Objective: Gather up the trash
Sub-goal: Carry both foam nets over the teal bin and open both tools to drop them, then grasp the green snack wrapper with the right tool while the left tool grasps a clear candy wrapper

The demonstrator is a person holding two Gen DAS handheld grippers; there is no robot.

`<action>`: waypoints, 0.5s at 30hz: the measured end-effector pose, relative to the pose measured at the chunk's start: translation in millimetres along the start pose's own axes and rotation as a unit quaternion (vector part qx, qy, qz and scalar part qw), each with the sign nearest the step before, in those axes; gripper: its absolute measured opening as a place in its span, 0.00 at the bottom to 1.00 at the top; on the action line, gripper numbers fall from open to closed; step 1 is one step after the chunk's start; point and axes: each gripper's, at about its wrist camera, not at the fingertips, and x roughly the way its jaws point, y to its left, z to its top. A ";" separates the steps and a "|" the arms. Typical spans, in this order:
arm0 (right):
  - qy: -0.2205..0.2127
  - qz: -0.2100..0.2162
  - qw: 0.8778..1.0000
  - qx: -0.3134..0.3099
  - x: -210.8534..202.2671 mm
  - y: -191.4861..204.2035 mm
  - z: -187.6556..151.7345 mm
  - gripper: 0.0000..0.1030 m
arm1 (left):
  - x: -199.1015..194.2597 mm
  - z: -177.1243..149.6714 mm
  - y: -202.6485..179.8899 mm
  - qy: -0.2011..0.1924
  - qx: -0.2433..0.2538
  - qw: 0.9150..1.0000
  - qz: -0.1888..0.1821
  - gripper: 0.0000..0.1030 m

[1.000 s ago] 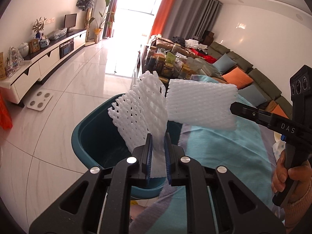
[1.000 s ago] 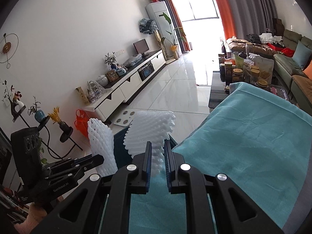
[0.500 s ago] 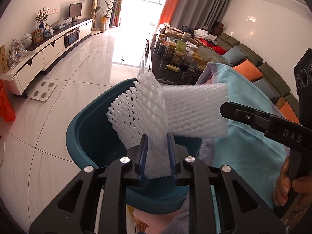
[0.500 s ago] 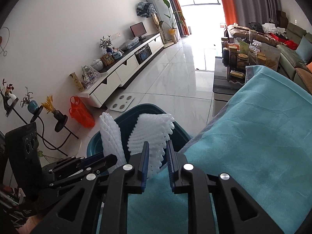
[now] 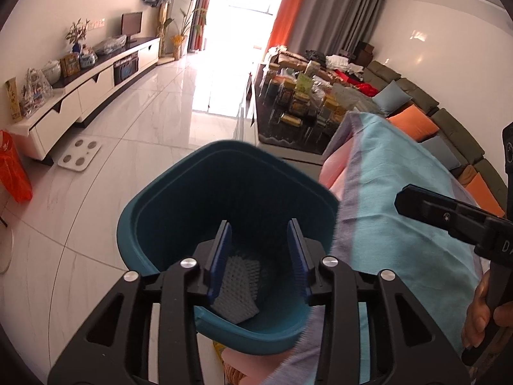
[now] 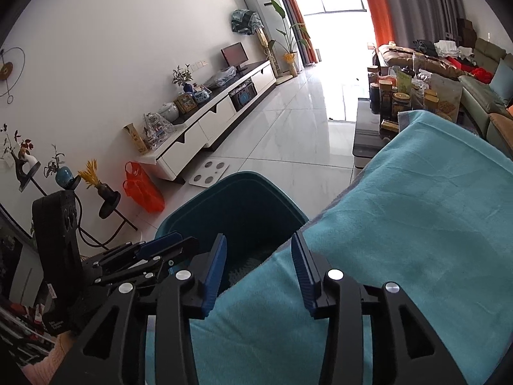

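A dark teal bin (image 5: pixel 166 211) stands on the floor against the edge of the table with the teal cloth (image 5: pixel 400 240). A white foam net (image 5: pixel 235 288) lies at its bottom, seen between the fingers of my left gripper (image 5: pixel 260 250). That gripper hangs over the bin, jaws opening, nothing between them. In the right wrist view my right gripper (image 6: pixel 259 247) hovers over the cloth edge (image 6: pixel 416 240) and the bin (image 6: pixel 231 211), jaws opening and empty. A bit of foam net (image 6: pixel 247 266) shows inside the bin. The left gripper (image 6: pixel 160 250) is beside it at left.
A person's hand (image 5: pixel 481 314) holds the right gripper (image 5: pixel 449 215). On the tiled floor are a white scale (image 5: pixel 80 157) and an orange bag (image 5: pixel 14 173). A white TV cabinet (image 6: pixel 208 122) runs along the wall. A low table with jars (image 5: pixel 298 112) and a sofa (image 5: pixel 449 128) lie beyond.
Both grippers held white foam nets over the bin. Their jaws have spread and the nets have dropped into the bin. The left gripper has come lower over the bin.
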 end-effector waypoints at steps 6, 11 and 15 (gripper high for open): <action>-0.050 -0.013 0.998 -0.032 -68.9 -11.4 -18.6 0.49 | -50.5 -7.6 -54.8 -0.058 0.059 0.995 -0.054 0.53; -0.083 -0.043 0.995 -0.027 -129.2 -38.1 -43.3 0.50 | -72.8 -23.8 -116.9 -0.068 0.106 0.984 -0.126 0.56; -0.103 -0.073 0.992 0.002 -172.5 -65.6 -66.7 0.50 | -73.7 -46.5 -178.9 -0.047 0.152 0.970 -0.185 0.56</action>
